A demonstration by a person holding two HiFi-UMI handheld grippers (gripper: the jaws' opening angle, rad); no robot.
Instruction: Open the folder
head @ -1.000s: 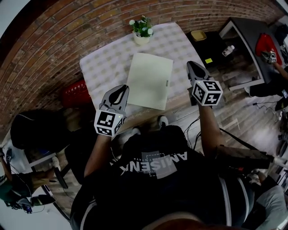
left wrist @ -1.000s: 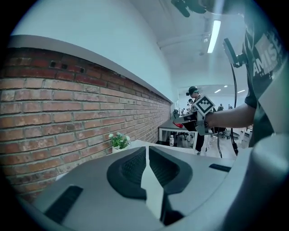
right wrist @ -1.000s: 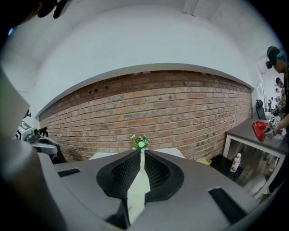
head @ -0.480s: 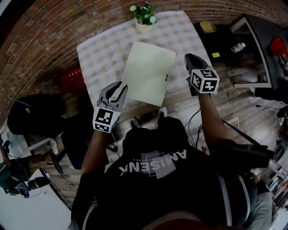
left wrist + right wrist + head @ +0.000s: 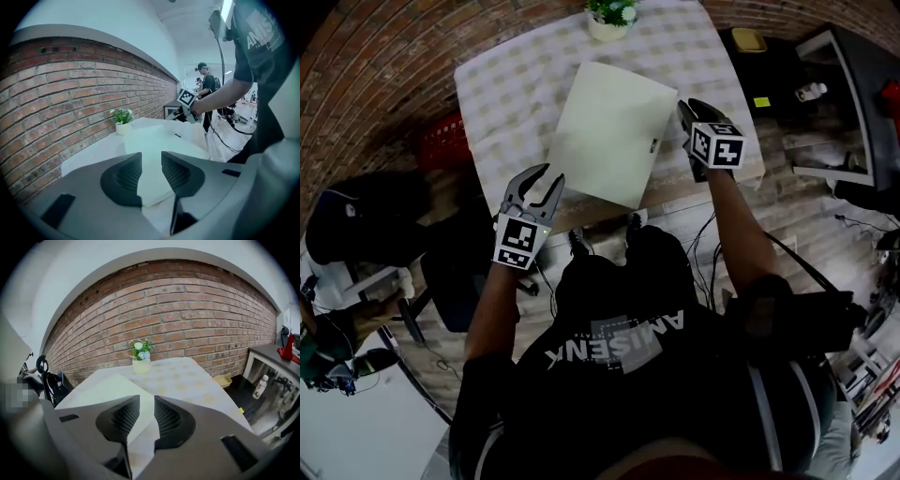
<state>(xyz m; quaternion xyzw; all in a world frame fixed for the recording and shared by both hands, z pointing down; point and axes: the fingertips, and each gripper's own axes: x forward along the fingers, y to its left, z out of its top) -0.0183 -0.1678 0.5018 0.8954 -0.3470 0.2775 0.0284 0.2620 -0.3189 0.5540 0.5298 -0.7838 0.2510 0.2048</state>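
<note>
A pale closed folder [image 5: 614, 131] lies flat on the checked tablecloth [image 5: 506, 84]; a small dark mark sits near its right edge. My left gripper [image 5: 540, 180] hovers at the table's near left edge, just left of the folder's near corner, and its jaws are opening with nothing between them. In the left gripper view the folder [image 5: 150, 143] lies ahead past the parted jaws [image 5: 151, 169]. My right gripper [image 5: 686, 112] hangs just off the folder's right edge, its jaws a narrow gap apart and empty. The right gripper view shows the folder [image 5: 105, 390] beyond its own jaws [image 5: 146, 416].
A potted plant [image 5: 611, 17] stands at the table's far edge, with a brick wall [image 5: 178, 319] behind. A red crate [image 5: 441, 150] and a dark chair [image 5: 356, 230] sit to the left. A yellow tub [image 5: 750, 39] and a side desk [image 5: 844, 103] with a bottle [image 5: 811, 92] are on the right.
Both grippers have come down toward the table. The left gripper's jaws have spread apart from nearly shut. The right gripper now sits closer to the folder's right edge.
</note>
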